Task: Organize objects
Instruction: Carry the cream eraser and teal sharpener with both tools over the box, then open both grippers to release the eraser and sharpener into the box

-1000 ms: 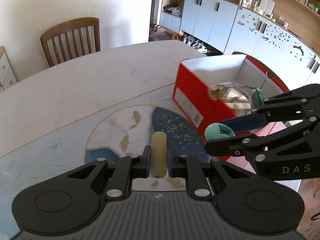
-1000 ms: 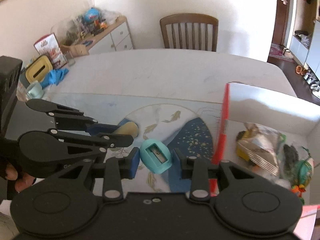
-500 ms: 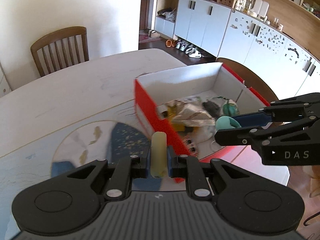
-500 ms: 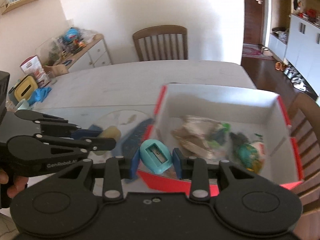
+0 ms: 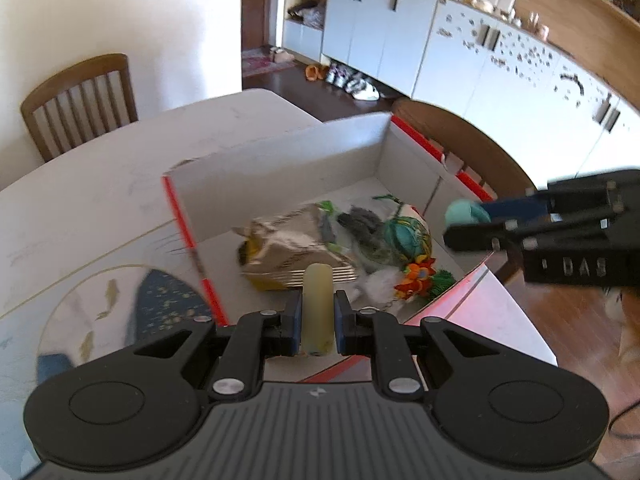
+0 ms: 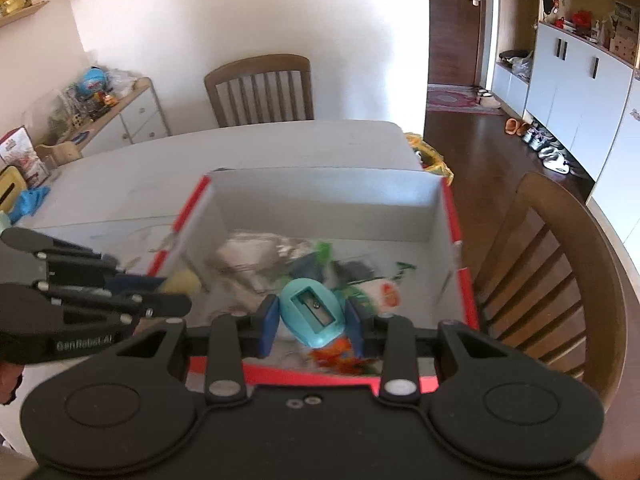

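While both of my claws hang over the red box (image 5: 192, 236), each has a firm grip on its own item. On my left wrist feed, the left claw (image 5: 317, 320) is pinched nearly shut on a pale yellow cylinder (image 5: 317, 304), which stands lengthwise between the blue pads and points toward 12 o'clock, its far tip over the box interior. Just beyond that tip lies a crumpled foil packet (image 5: 288, 244), and at about 2 o'clock from it a teal ball (image 5: 404, 236) and an orange flower trinket (image 5: 416, 274) sit among blurred clutter on the box floor. The box rests on the white counter (image 5: 100, 184), beside a placemat with a fish pattern (image 5: 120, 308) at 9 o'clock. Further over at 3 o'clock, the right claw (image 5: 476, 220) reaches in above the box's red rim. On my right wrist feed, that right claw (image 6: 313, 320) is partly open but clamped on a teal pencil sharpener (image 6: 312, 312), blade slot facing up, held over the near part of the box (image 6: 320, 204). At 9 o'clock there, the left claw (image 6: 176, 292) shows with the yellow cylinder's end (image 6: 182, 282) at its tips. A wooden chair (image 6: 560, 264) stands at 3 o'clock.
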Motion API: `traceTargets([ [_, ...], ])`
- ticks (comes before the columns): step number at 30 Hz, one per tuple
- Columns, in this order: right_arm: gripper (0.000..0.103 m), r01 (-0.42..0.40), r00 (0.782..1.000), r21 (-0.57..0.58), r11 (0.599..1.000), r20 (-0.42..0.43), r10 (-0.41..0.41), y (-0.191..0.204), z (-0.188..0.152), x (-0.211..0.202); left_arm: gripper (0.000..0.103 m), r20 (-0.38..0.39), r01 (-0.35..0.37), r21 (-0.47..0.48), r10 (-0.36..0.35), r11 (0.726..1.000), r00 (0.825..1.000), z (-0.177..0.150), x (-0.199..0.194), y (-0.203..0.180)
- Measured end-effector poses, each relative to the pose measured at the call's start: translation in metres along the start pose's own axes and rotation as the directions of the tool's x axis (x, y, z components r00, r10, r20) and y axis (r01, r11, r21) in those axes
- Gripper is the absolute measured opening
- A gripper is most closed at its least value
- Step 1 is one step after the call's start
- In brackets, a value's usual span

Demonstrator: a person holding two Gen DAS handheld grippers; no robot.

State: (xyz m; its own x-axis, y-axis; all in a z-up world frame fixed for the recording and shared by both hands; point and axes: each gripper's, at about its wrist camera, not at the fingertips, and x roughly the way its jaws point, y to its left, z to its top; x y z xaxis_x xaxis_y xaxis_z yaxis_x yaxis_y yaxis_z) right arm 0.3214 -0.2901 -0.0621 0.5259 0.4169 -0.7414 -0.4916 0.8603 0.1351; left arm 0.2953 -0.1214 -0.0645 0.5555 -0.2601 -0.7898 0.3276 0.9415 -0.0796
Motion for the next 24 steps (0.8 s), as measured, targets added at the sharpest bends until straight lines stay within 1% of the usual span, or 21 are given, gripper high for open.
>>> traceTargets([
  [5,0.034,0.023,1.000,-0.016,1.000,-0.007,-0.023,-0.019,0.011,0.016,0.016,-0.050,-0.014,-0.001,0.014,1.000,0.999,0.012,0.023,-0.010],
  [11,0.034,0.016,0.999,-0.039,0.999,-0.032,-0.017,-0.033,0.030,0.045,0.016,-0.021,-0.028,0.038,0.029,0.999,0.999,0.043,0.038,-0.019],
  [15,0.034,0.011,0.999,-0.079,0.997,-0.051,-0.015,-0.038,0.040,0.066,0.016,-0.013,-0.041,0.032,0.042,0.999,0.999,0.065,0.056,-0.010],
  [16,0.034,0.011,0.998,-0.084,0.996,-0.059,-0.016,-0.038,0.041,0.071,0.015,-0.021,-0.040,0.033,0.040,0.999,0.999,0.069,0.063,-0.008],
  [20,0.034,-0.008,0.995,-0.114,0.993,-0.095,-0.003,-0.037,0.040,0.091,0.016,-0.049,-0.061,0.018,0.061,0.998,0.997,0.074,0.081,0.003],
  [24,0.034,-0.018,0.990,-0.152,0.988,-0.139,-0.003,-0.031,0.032,0.105,0.016,-0.072,-0.066,0.004,0.066,0.998,0.995,0.069,0.091,0.006],
])
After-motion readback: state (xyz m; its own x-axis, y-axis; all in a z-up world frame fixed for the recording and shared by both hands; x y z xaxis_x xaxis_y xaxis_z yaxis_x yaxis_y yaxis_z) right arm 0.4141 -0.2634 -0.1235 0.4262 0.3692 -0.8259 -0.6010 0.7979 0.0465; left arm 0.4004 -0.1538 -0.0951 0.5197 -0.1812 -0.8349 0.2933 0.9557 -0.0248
